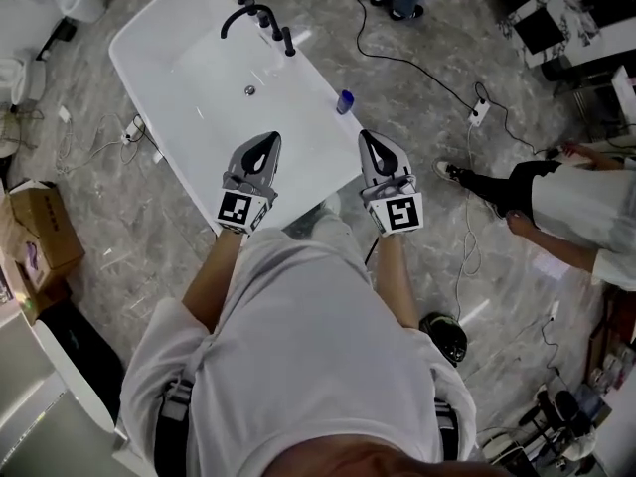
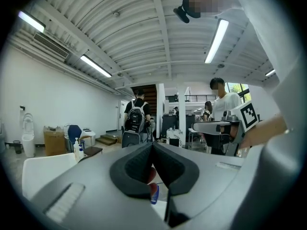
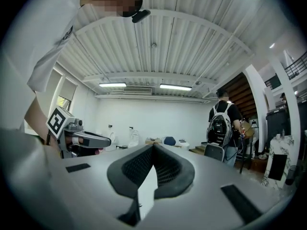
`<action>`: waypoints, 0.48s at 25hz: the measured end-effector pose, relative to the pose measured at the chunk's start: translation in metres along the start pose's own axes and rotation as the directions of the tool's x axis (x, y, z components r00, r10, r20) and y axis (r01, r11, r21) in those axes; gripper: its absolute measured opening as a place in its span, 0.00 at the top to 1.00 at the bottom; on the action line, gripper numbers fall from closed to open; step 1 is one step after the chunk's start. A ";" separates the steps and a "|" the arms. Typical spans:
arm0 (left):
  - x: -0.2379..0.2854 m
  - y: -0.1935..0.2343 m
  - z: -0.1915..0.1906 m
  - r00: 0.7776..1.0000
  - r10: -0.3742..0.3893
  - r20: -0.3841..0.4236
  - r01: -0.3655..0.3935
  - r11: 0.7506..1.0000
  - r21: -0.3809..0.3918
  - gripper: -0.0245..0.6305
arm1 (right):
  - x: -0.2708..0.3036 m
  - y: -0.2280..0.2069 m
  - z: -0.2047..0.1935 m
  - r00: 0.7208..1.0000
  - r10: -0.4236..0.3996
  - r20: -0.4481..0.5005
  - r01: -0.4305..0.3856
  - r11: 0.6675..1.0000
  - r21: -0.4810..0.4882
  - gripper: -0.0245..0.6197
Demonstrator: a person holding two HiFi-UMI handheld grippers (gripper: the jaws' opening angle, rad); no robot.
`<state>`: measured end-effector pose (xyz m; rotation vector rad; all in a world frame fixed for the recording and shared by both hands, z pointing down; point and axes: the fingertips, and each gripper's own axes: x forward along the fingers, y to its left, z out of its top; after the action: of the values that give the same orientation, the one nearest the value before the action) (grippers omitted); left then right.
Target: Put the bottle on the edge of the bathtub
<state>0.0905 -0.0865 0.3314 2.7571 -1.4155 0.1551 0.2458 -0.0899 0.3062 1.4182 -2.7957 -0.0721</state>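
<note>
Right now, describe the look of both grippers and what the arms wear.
The left gripper and right gripper are grey tapered shells lined with black textured pads. Each carries a white cube printed with black square markers. The person wears a white short-sleeved shirt.

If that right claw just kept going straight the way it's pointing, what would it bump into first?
Probably nothing near. The right gripper, shut and empty, points level along the bathtub's right rim. The bottle on that rim lies in line from above but seems lower; depth is unclear.
</note>
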 end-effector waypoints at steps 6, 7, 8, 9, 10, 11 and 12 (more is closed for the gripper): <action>0.000 -0.008 0.009 1.000 0.019 -0.006 -0.019 1.000 0.024 0.97 | 0.002 -0.005 -0.013 0.999 0.033 -0.018 -0.033 0.999 0.031 0.96; -0.004 -0.008 0.011 1.000 0.020 -0.003 -0.020 0.999 0.032 0.97 | 0.003 -0.001 -0.015 0.999 0.038 -0.019 -0.037 0.999 0.039 0.96; -0.008 -0.007 0.013 1.000 0.022 0.004 -0.022 0.999 0.034 0.97 | 0.004 0.004 -0.015 0.999 0.043 -0.017 -0.043 0.998 0.042 0.96; -0.012 -0.004 0.015 1.000 0.026 0.013 -0.026 0.999 0.031 0.97 | 0.008 0.010 -0.013 0.999 0.049 -0.015 -0.049 0.998 0.041 0.96; -0.017 0.000 0.015 0.999 0.029 0.021 -0.030 0.999 0.027 0.97 | 0.013 0.017 -0.010 0.998 0.054 -0.013 -0.054 0.998 0.038 0.96; -0.022 0.005 0.014 0.999 0.032 0.024 -0.033 0.999 0.025 0.97 | 0.019 0.023 -0.009 0.998 0.058 -0.009 -0.058 0.997 0.042 0.96; -0.027 0.011 0.012 0.999 0.036 0.025 -0.036 0.999 0.025 0.97 | 0.025 0.031 -0.010 0.998 0.061 -0.005 -0.061 0.997 0.052 0.96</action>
<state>0.0668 -0.0717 0.3165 2.7645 -1.4802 0.1424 0.2067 -0.0924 0.3171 1.3387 -2.8531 0.0052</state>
